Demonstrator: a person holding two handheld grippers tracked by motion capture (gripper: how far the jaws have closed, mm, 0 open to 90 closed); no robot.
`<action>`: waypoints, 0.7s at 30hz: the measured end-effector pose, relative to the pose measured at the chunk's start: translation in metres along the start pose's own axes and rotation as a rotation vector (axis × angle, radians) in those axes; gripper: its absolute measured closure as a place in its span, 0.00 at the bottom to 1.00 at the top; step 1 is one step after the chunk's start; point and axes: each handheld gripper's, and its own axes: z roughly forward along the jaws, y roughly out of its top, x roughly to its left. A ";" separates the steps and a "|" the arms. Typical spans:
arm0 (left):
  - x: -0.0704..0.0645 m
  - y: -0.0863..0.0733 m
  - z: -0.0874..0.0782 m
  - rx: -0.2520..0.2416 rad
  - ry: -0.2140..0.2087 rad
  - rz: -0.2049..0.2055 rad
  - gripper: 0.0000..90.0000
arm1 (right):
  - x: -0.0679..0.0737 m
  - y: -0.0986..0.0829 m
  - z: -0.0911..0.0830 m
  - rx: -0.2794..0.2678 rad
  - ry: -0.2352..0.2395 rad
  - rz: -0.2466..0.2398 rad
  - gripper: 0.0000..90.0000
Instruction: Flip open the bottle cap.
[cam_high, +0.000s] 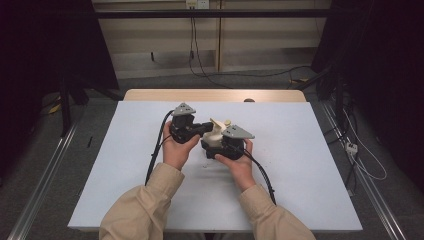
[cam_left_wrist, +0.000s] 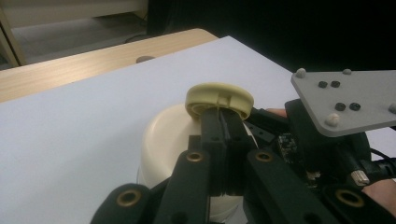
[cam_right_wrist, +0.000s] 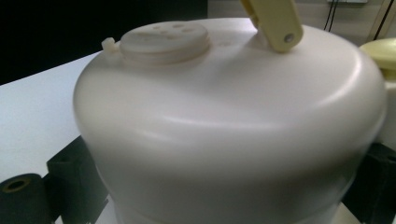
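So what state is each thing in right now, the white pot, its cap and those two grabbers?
White container: upright, clamped between the right gripper's jaws.
Yellow cap: raised beside the container, pinched at its rim.
Left gripper: shut on the cap.
Right gripper: closed around the container.

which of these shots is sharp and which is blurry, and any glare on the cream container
High view: evenly lit and fairly sharp, dark surroundings, faint shadow on the table below the hands. Left gripper view: left gripper and yellow cap are reasonably crisp, the near black joints softer. Right gripper view: the cream container is so close that it looks soft, with broad pale highlights across its shoulder, no harsh glare.
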 end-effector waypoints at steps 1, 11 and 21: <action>0.000 0.000 0.000 -0.001 0.000 -0.003 1.00 | 0.000 0.000 0.000 0.000 0.000 0.000 0.07; -0.001 0.002 0.003 -0.001 0.005 -0.002 1.00 | 0.000 0.000 0.000 0.000 0.000 0.000 0.07; -0.002 0.004 0.005 -0.001 0.005 0.003 1.00 | 0.000 0.000 0.000 0.001 0.001 0.000 0.07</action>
